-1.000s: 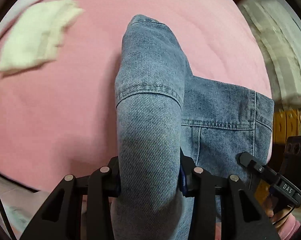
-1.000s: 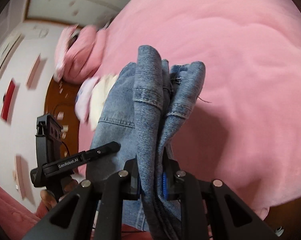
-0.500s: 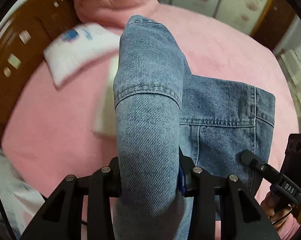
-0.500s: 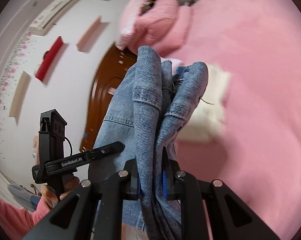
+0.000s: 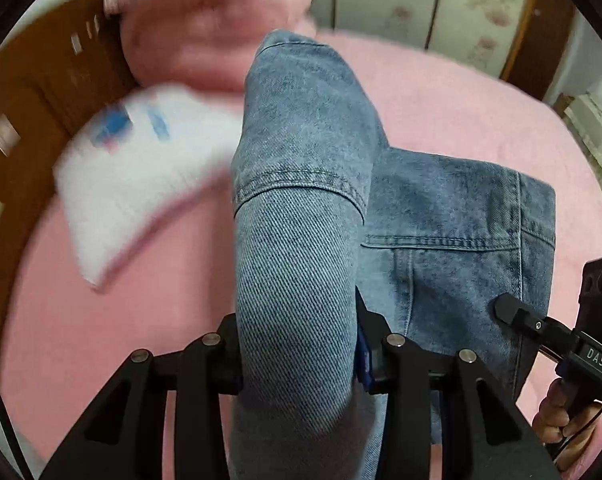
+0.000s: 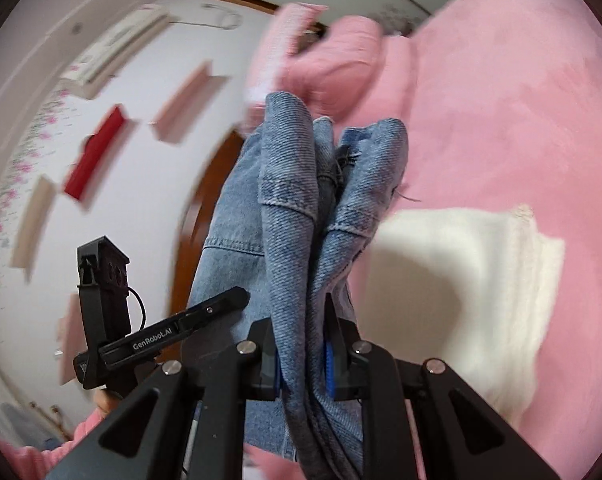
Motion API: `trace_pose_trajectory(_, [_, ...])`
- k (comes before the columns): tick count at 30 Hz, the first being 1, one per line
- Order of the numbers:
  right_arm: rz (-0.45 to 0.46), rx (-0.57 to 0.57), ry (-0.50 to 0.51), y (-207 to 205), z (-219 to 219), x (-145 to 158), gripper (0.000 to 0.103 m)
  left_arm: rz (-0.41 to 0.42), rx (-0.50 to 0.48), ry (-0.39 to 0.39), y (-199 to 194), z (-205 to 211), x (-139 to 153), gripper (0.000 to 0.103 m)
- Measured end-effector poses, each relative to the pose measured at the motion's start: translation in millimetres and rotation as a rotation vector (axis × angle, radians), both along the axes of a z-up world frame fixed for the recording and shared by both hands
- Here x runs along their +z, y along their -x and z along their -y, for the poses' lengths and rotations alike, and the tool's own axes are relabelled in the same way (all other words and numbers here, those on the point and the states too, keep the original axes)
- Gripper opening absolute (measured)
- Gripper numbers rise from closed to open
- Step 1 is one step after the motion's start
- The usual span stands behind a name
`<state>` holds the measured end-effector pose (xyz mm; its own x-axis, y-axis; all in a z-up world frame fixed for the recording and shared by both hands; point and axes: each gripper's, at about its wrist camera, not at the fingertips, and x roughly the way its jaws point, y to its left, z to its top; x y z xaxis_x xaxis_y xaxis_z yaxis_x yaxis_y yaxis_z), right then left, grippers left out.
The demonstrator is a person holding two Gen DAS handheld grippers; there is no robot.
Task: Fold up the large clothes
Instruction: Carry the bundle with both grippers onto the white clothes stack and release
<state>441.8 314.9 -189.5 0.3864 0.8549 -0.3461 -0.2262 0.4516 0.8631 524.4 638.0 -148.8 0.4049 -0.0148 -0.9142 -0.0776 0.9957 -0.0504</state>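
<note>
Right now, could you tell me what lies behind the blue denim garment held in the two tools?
Behind the blue denim garment lie a pink fleece blanket, a folded white cloth and a cream knitted piece. Whatever sits directly behind the denim is hidden.

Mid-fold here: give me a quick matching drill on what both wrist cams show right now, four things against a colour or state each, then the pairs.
Things:
1. denim garment
2. bedspread
3. folded cream cloth
4. left gripper

Colour or state:
A. pink, covering the bed
B. shut on bunched fabric
C. blue, held up by both grippers
D. off-white, lying on the bed

Pairs: 1-C, 2-A, 3-D, 4-B

The right gripper is likewise shut on the denim garment.
</note>
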Motion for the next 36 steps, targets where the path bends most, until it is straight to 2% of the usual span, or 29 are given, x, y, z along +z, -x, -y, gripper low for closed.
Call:
trace_pose_trajectory(1, [-0.051,-0.001,0.028,-6.7,1.8,-24.6,0.015,-0.057,0.011,0.016,-7.3,-2.7,-29.9,0.040])
trace_pose_trajectory(2, [-0.112,0.009,0.058,-12.4,4.1,-53.7,0.014,-0.129,0.033,0.020,-17.5,-7.6,-61.9,0.049])
trace_pose_trajectory(3, [-0.148,0.010,0.106,-17.1,6.0,-78.9,0.014,-0.153,0.057,-0.054,-26.6,-8.6,-93.0,0.055])
trace_pose_trajectory(4, [-0.138,-0.005,0.140,-16.9,13.2,-95.4,0.014,-0.104,0.050,-0.071,-29.3,-8.2,-98.7,0.062])
trace_pose_trajectory(5, [-0.131,0.012,0.118,-16.9,20.3,-107.7,0.014,-0.068,0.054,-0.034,-32.7,-11.5,-98.5,0.063])
trace_pose_trajectory(6, [-0.124,0.026,0.064,-17.8,26.9,-115.2,0.014,-0.074,0.069,0.014,-35.4,-16.5,-99.3,0.063])
trace_pose_trajectory(10, [-0.048,0.065,0.129,-12.8,24.6,-109.1,0.014,-0.083,0.050,0.077,-44.2,-35.3,-110.1,0.064])
trace_pose_trajectory(15, [-0.084,0.041,0.113,-7.7,29.3,-113.3,0.013,-0.043,0.041,0.086,-34.8,-24.3,-122.0,0.069])
trace_pose_trajectory(17, [-0.066,0.044,0.126,-17.0,25.2,-112.7,0.013,-0.029,0.045,0.112,-35.2,-32.2,-130.3,0.074])
trace_pose_trajectory(18, [-0.049,0.049,0.139,-17.0,24.4,-113.4,0.013,-0.017,0.066,0.140,-20.0,-38.7,-125.8,0.076])
trace_pose_trajectory(20, [-0.032,0.052,0.148,-21.7,20.3,-114.0,0.013,0.003,0.116,0.165,-17.1,-46.7,-134.8,0.086])
trace_pose_trajectory(21, [-0.036,0.048,0.143,-20.5,21.1,-115.7,0.014,0.010,0.133,0.171,-12.5,-46.4,-134.7,0.087])
trace_pose_trajectory(23, [-0.056,0.030,0.142,-24.8,15.7,-112.3,0.015,0.037,0.163,0.154,-5.1,-43.6,-134.0,0.091])
trace_pose_trajectory(25, [-0.073,0.006,0.175,-21.4,12.5,-105.7,0.016,0.065,0.198,0.058,1.8,-32.6,-130.2,0.096])
trace_pose_trajectory(27, [-0.074,-0.010,0.217,-15.1,10.4,-99.2,0.021,0.095,0.270,-0.004,14.7,-22.7,-127.2,0.098])
trace_pose_trajectory(29, [-0.068,-0.023,0.267,-3.1,9.8,-92.1,0.028,0.135,0.440,-0.066,44.6,-8.6,-123.9,0.103])
trace_pose_trajectory(30, [-0.067,-0.028,0.292,5.8,10.8,-87.6,0.042,0.156,0.512,-0.089,65.2,3.0,-122.9,0.103])
trace_pose_trajectory(31, [-0.089,-0.032,0.345,15.5,12.4,-85.4,0.057,0.182,0.550,-0.146,81.5,15.0,-119.6,0.103])
trace_pose_trajectory(32, [-0.124,-0.031,0.410,26.3,15.0,-86.5,0.083,0.205,0.571,-0.208,96.3,28.3,-116.1,0.103])
trace_pose_trajectory(33, [-0.159,-0.020,0.456,40.0,20.2,-89.1,0.086,0.213,0.588,-0.266,114.8,45.6,-114.1,0.103])
trace_pose_trajectory(34, [-0.169,-0.006,0.437,54.9,29.8,-90.7,0.086,0.197,0.603,-0.300,134.4,63.0,-114.8,0.102])
trace_pose_trajectory(36, [-0.181,-0.034,0.348,89.7,62.9,-89.0,0.086,0.143,0.605,-0.306,164.7,92.0,-120.3,0.102])
